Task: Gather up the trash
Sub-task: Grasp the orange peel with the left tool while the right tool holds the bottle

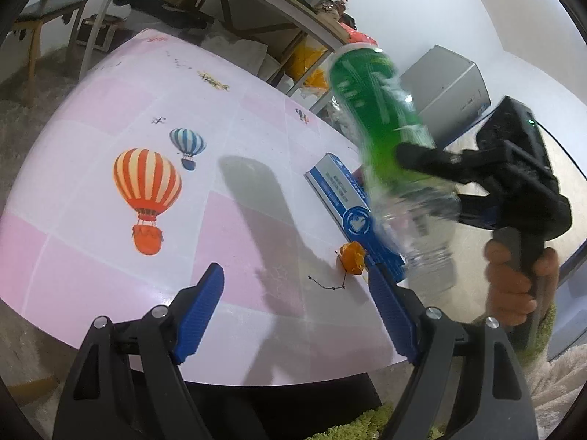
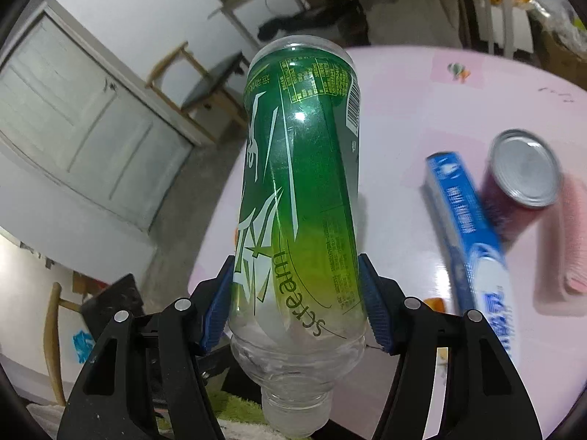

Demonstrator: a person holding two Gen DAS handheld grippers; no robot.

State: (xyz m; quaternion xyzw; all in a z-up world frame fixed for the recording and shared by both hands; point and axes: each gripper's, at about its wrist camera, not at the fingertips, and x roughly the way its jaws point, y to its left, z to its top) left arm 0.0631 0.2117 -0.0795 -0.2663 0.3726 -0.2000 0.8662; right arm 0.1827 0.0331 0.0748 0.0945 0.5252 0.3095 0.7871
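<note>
a: so, where's the bottle (image 2: pixel 301 198) sitting relative to my right claw (image 2: pixel 297 300)?

b: right between the fingers. i've got the right claw clamped on its lower label, cap end hanging toward the wrist, base pointing away. long axis runs nearly straight out along the fingers, tilted a little.

a: and off the table (image 1: pixel 91 220)?

b: yes, lifted clear, over the table's edge on the box (image 1: pixel 341 198) side. from the left view it's above and just beyond the blue box.

a: left claw (image 1: pixel 297 315)?

b: spread wide, holding nothing, hovering low over the table near the box and an orange scrap (image 1: pixel 353 257). so the right one is the nearer hand by far; it already has it.

a: how does it look?

b: clear plastic, green wrap, seemingly empty, uncrushed. light, i'd guess, and slick. a can (image 2: pixel 524 179) stands beside the box, uncollected.
</note>
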